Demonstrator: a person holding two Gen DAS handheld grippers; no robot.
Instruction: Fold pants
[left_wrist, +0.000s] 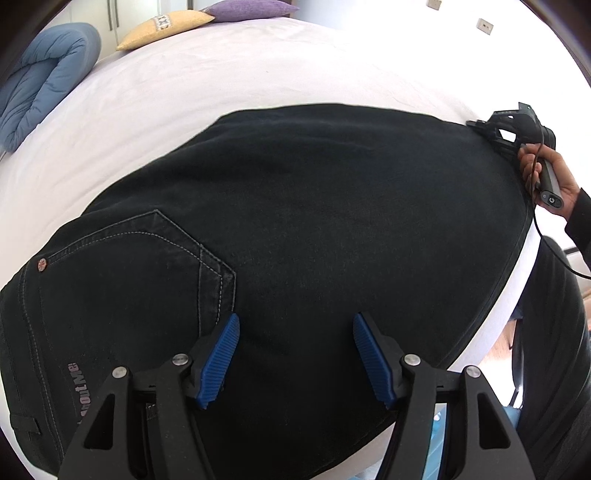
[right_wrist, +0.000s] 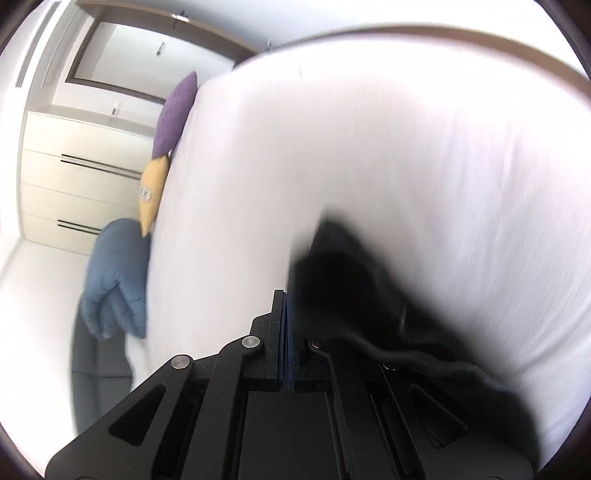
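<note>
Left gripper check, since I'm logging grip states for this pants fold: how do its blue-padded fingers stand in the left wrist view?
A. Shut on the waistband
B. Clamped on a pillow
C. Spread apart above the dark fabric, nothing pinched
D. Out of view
C: the left gripper has its blue pads well apart, with the black pants lying flat on the bed beyond them.

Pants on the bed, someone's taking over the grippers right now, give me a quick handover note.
Left gripper: open, hovering over the black pants beside the back pocket, holding nothing.
Right gripper: shut, at the pants' far leg end; the blurred wrist view doesn't show whether cloth is pinched.
Pants lie flat on the white bed, apparently already doubled leg over leg.
Left to do: bring the leg end over toward the waist, then smooth.
</note>
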